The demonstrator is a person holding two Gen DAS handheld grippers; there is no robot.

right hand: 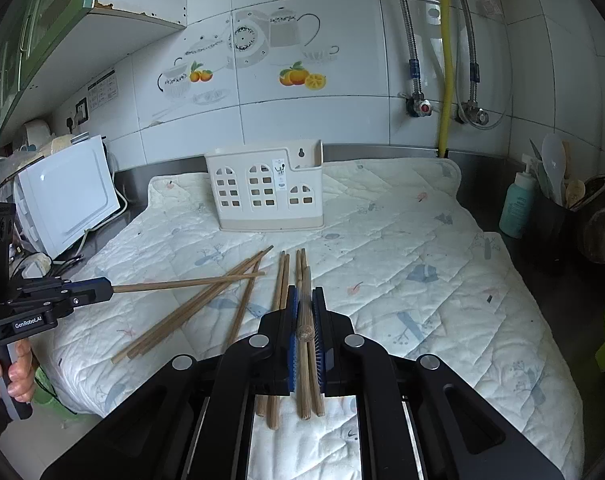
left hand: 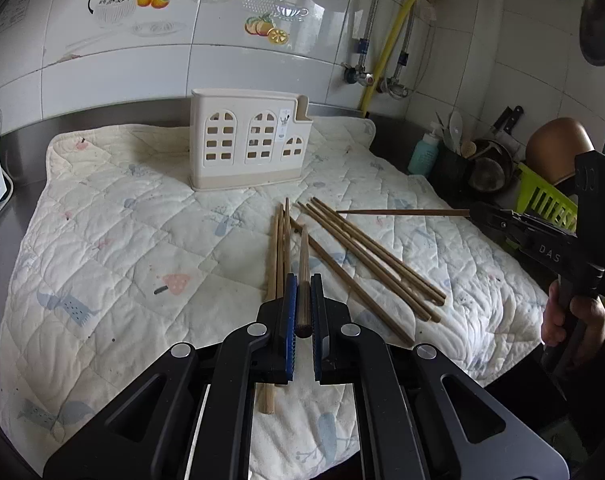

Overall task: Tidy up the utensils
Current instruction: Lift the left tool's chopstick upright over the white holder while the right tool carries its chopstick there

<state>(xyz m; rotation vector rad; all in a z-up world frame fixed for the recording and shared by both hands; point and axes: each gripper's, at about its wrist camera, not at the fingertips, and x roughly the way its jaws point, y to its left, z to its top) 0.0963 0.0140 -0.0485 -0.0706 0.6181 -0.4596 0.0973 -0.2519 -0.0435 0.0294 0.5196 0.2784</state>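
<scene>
A cream utensil holder (left hand: pixel 249 145) with arched windows stands upright at the back of the quilted mat (left hand: pixel 114 240); it also shows in the right wrist view (right hand: pixel 267 189). Several wooden chopsticks (left hand: pixel 366 254) lie loose on the mat in front of it, also seen in the right wrist view (right hand: pixel 198 304). My left gripper (left hand: pixel 302 292) is shut on one chopstick (left hand: pixel 303 264), held above the mat. My right gripper (right hand: pixel 304 304) is shut on another chopstick (right hand: pixel 305 312). Each gripper appears in the other's view, holding its chopstick level: the right one (left hand: pixel 472 212), the left one (right hand: pixel 110 289).
A white microwave (right hand: pixel 68 196) stands left of the mat. At the right are a teal bottle (right hand: pixel 517 208), a dark utensil pot (left hand: pixel 454 168), pans and a green rack (left hand: pixel 550 204). Pipes and valves run down the tiled wall (right hand: pixel 446 80).
</scene>
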